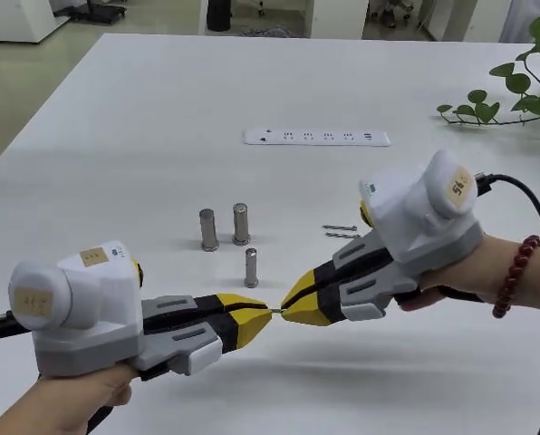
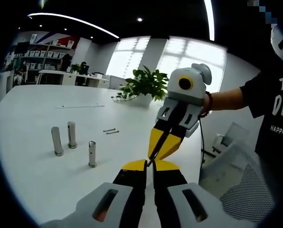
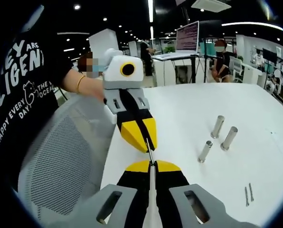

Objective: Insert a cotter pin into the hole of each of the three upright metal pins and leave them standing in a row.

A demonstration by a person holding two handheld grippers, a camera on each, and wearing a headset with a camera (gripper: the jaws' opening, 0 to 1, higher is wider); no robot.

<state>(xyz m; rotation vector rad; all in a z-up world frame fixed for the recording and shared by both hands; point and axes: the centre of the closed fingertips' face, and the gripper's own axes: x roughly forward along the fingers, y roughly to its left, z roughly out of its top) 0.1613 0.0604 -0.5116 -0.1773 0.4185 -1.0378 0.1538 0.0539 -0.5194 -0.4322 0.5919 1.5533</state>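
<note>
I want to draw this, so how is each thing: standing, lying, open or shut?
Left gripper: fingers shut on the cotter pin.
Right gripper: fingers shut on the same cotter pin.
Back-left metal pin: standing upright.
Back-right metal pin: standing upright.
Front metal pin: standing upright.
Spare cotter pins: lying flat on the table.
Power strip: lying flat, sockets empty.
</note>
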